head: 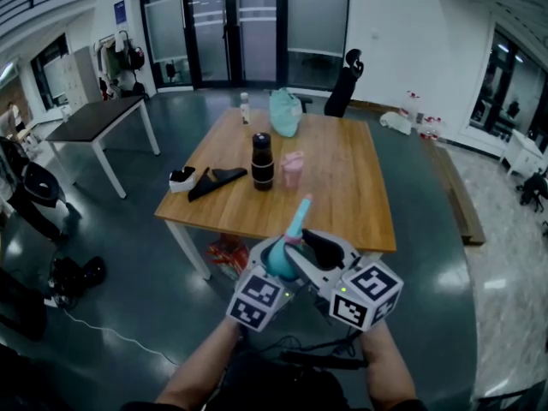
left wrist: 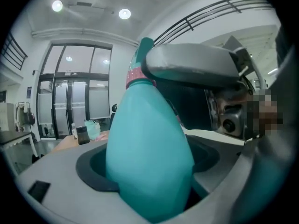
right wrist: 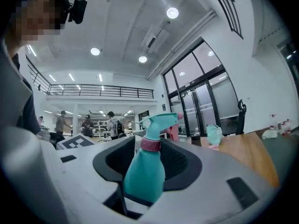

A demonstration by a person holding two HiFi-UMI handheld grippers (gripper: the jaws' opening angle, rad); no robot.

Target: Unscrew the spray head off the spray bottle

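Observation:
I hold a teal spray bottle (head: pixel 279 262) in the air in front of the wooden table (head: pixel 342 197). Its teal spray head (head: pixel 300 217) points up and away, above a pink collar (right wrist: pixel 150 144). My left gripper (head: pixel 270 265) is shut on the bottle's fat body (left wrist: pixel 149 157), which fills the left gripper view. My right gripper (head: pixel 306 245) comes in from the right at neck height. In the right gripper view the bottle (right wrist: pixel 144 171) stands in the gap of the right gripper (right wrist: pixel 147 164), with space between the pads and the collar. One grey finger (left wrist: pixel 191 66) of the right gripper lies across the neck.
On the table stand a dark bottle (head: pixel 262 161), a pink cup (head: pixel 293 169), a teal bag (head: pixel 285 112) and a small white bottle (head: pixel 245 108). Black items (head: pixel 216 181) lie near its left edge. A second table (head: pixel 94 118) is at far left; bags (head: pixel 77 272) sit on the floor.

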